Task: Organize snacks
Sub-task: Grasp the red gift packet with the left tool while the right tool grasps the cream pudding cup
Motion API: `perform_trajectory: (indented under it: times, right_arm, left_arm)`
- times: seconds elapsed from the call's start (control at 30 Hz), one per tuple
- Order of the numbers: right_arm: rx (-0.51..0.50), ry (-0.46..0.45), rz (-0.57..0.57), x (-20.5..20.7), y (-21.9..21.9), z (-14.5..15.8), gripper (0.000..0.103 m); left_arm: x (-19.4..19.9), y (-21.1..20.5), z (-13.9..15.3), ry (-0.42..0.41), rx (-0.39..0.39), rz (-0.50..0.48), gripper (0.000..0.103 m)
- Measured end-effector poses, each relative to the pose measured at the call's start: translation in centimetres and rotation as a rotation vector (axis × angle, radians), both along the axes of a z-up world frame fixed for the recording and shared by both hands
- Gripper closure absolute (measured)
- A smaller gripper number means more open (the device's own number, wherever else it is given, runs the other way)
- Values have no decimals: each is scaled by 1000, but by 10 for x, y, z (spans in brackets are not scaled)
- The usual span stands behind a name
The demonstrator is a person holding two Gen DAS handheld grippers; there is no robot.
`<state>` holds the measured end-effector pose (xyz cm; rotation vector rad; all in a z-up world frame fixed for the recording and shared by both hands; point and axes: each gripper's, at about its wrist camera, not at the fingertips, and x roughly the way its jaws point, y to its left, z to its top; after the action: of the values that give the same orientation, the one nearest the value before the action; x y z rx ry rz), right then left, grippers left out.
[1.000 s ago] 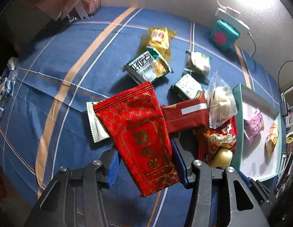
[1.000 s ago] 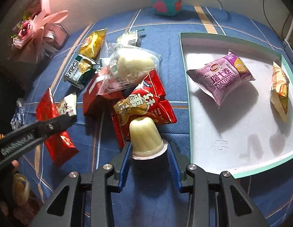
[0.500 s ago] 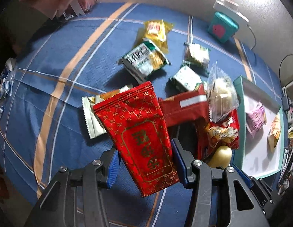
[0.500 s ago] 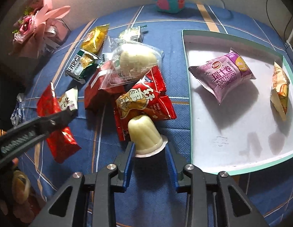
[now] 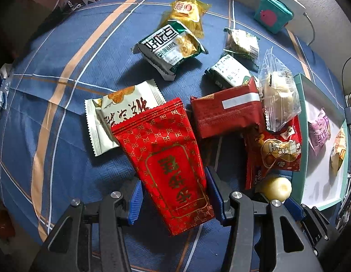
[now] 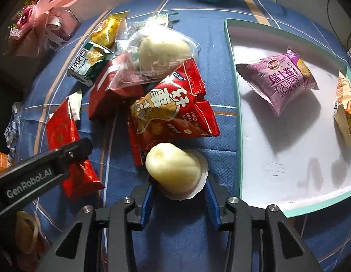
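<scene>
My left gripper (image 5: 175, 193) is shut on a red gold-patterned packet (image 5: 161, 149), held low over the blue checked cloth and overlapping a white packet (image 5: 116, 113). In the right wrist view the same red packet (image 6: 64, 133) shows under the left gripper's finger (image 6: 50, 163). My right gripper (image 6: 180, 195) has its jaws opening. A pale yellow jelly cup (image 6: 173, 165) lies tilted between them on the cloth, and the pads do not press on it. The teal-rimmed white tray (image 6: 232, 68) lies to the right, holding a purple Swiss roll pack (image 6: 282, 79) and an orange pack (image 6: 345, 104).
A pile of snacks lies just beyond the cup: a red bag (image 6: 170, 108), a clear bag with a white bun (image 6: 161, 49) and a dark red packet (image 6: 102, 90). Farther back are a green-white pack (image 5: 170, 47), a yellow pack (image 5: 186, 11) and a teal box (image 5: 273, 15).
The right gripper's jaws have spread off the jelly cup, which now leans left on the cloth. Both grippers have sunk closer to the cloth. The left still holds the red packet.
</scene>
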<state>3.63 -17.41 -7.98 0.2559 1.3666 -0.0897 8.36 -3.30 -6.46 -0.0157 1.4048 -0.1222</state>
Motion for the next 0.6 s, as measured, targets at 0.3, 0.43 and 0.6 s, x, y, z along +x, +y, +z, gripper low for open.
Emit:
perform_trajectory:
  times: [0.3,0.43,0.6]
  right_arm:
    - [89,-8,-63,4,-11,0,46]
    - [141,-15,-111,-4,-29,5,46]
    - [194,-24,-159,-6,-44,9,46]
  left_arm:
    - [6,-1,-5,5,4,1,50]
    - [4,-2,-4,8,6,0,50]
    - [4,-2,-3,11,8,1,50]
